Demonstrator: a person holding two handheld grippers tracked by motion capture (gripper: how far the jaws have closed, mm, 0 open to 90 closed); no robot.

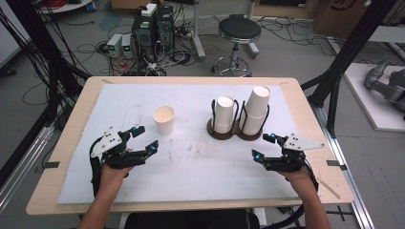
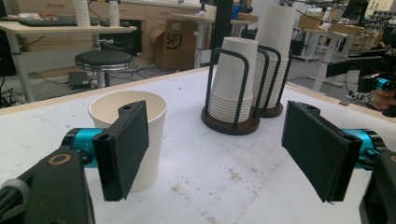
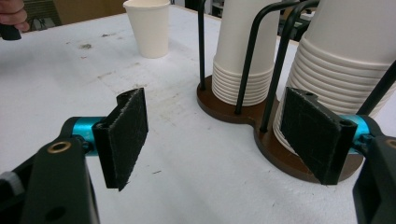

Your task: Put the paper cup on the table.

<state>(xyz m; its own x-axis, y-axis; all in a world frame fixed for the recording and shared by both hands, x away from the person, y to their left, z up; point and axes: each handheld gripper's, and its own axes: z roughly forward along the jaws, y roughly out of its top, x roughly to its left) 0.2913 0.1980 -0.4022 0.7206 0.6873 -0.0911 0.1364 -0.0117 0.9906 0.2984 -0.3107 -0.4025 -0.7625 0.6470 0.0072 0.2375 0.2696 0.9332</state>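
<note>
- Here, the single white paper cup (image 1: 164, 119) stands upright and mouth-up on the white-covered tabletop (image 1: 191, 162), at about ten o'clock from the middle of the sheet.
- At two o'clock from that middle sits the dark brown double cup holder with black wire hoops (image 1: 228, 132), with a shorter stack of white paper cups (image 1: 224, 113) upside down in its left ring and a taller stack (image 1: 256, 109) in its right; the lone cup stands well apart from it.
- The left claw (image 1: 145, 138) is released, jaws wide with nothing between them, and hovers near the cup, at its seven o'clock.
- In the left gripper view the cup (image 2: 140, 140) sits partly behind the left-hand pad (image 2: 126, 149), not between the pads.
- The right claw (image 1: 264, 146) is likewise released and empty, just at five o'clock of the holder.
- The cup looks light, thin-walled and easily crushed or tipped; I would take it across the mid-wall, below the stiffer rolled rim, with gentle pressure from opposite sides.
</note>
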